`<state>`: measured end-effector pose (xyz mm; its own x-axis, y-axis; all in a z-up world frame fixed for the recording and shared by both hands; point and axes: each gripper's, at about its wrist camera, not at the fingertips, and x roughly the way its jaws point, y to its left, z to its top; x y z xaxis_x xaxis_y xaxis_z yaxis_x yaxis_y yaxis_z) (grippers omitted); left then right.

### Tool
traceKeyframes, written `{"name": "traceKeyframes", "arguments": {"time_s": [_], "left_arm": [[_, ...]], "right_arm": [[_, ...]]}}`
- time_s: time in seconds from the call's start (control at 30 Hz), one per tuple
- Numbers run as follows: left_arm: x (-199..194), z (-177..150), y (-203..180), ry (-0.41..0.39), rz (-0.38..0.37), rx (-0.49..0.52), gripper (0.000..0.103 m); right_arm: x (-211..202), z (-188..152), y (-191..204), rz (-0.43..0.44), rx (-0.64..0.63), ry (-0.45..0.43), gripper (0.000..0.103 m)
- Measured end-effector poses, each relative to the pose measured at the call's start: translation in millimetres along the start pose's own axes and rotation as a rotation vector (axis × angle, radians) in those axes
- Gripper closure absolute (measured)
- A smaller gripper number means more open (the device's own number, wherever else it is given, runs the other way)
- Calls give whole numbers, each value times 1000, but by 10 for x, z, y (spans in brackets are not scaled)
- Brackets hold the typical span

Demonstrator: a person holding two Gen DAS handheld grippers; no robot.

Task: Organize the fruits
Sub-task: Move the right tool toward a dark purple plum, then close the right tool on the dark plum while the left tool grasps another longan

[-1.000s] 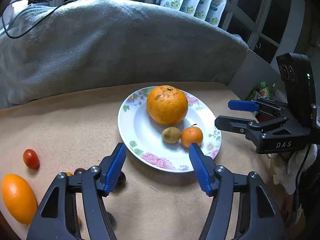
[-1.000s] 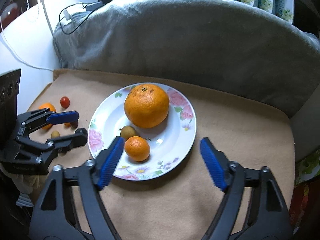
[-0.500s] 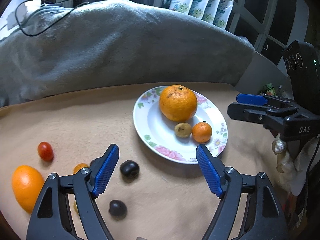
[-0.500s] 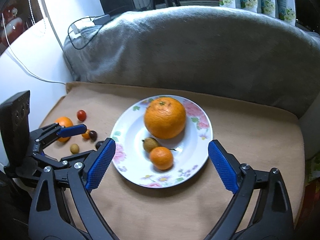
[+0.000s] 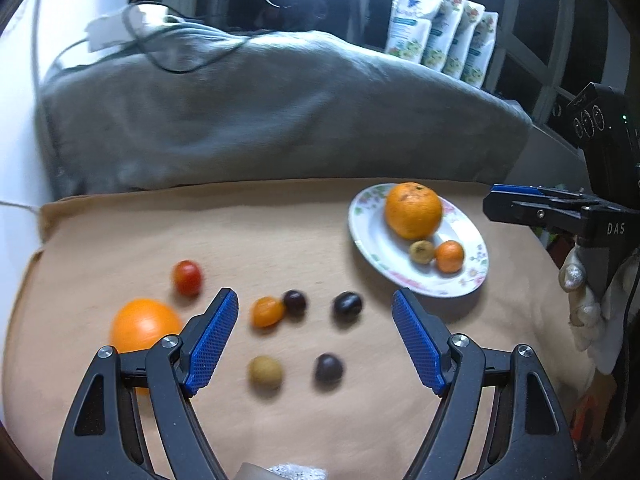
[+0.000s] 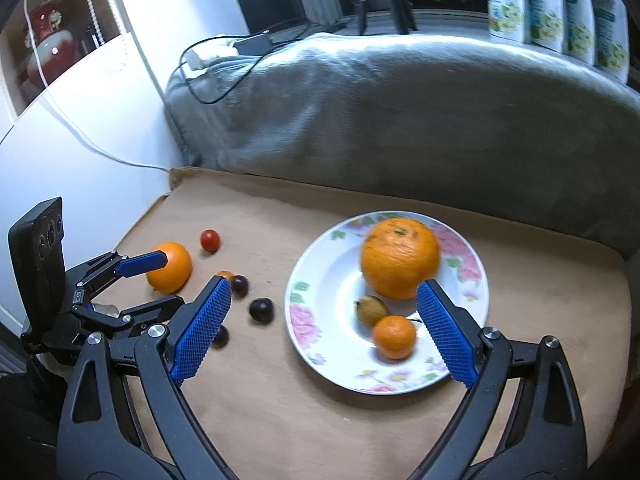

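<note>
Both grippers have their jaws spread wide and hold nothing. The left gripper [image 5: 314, 344] hangs over loose fruit on the tan tabletop [image 5: 280, 232]: a small orange fruit [image 5: 267, 311] at 12 o'clock, a red tomato [image 5: 187, 277] at 10. The floral plate [image 6: 320, 304], carrying a large orange [image 6: 400, 256], sits under the right gripper [image 6: 324, 328].

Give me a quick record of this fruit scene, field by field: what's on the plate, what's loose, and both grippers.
plate: big orange, small orange, brownish fruit
loose on cloth: orange, red tomato, small orange fruit, three dark fruits, tan fruit
left gripper: jaws open, empty, over loose fruits
right gripper: jaws open, empty, over plate
</note>
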<state>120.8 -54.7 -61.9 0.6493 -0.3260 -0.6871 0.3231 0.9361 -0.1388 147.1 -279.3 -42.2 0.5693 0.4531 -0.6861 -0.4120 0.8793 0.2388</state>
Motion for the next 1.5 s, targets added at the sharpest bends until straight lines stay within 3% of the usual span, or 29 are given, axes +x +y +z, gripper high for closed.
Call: {"name": "traceKeyframes", "arguments": {"time_s": [0.43, 0.77, 1.07, 1.5], "left_arm": [[-322, -318, 424, -9, 57, -65, 24], [-353, -457, 579, -4, 52, -121, 24], [-323, -587, 579, 22, 23, -141, 41], [-36, -616, 401, 76, -52, -115, 63]], "right_arm": [[399, 120, 547, 75, -141, 78, 8], [719, 79, 795, 91, -220, 163, 33], [1004, 33, 994, 76, -323, 239, 50], [1397, -46, 1044, 44, -402, 346, 62]]}}
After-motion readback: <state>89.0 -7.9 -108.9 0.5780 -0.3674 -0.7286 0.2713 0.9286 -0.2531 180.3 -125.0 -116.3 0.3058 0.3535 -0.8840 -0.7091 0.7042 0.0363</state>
